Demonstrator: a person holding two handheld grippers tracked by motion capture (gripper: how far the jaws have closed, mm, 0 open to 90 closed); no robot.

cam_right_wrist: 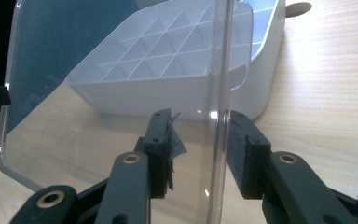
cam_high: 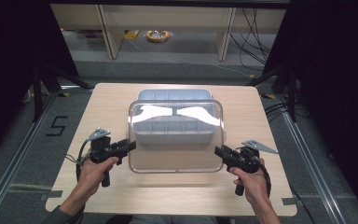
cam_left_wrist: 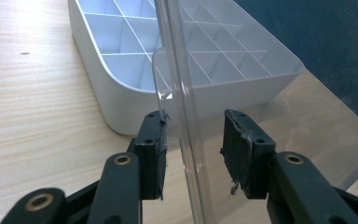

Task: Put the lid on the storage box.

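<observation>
Clear lid (cam_high: 177,140) (unlabelled) between tools

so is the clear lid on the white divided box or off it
Off. The clear plastic lid is tilted against the white divided box's front, its open compartments showing; each gripper's jaws straddle a lid edge.

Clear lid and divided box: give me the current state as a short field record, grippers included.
lid: clear lid, held up off the table, between the person and the box
box: white divided box, open, compartments look empty, on the table
left gripper: open, jaws either side of the lid's left edge, gap visible
right gripper: open, jaws either side of the lid's right edge, one pad close to it, contact unclear
lid support: cannot tell
</observation>
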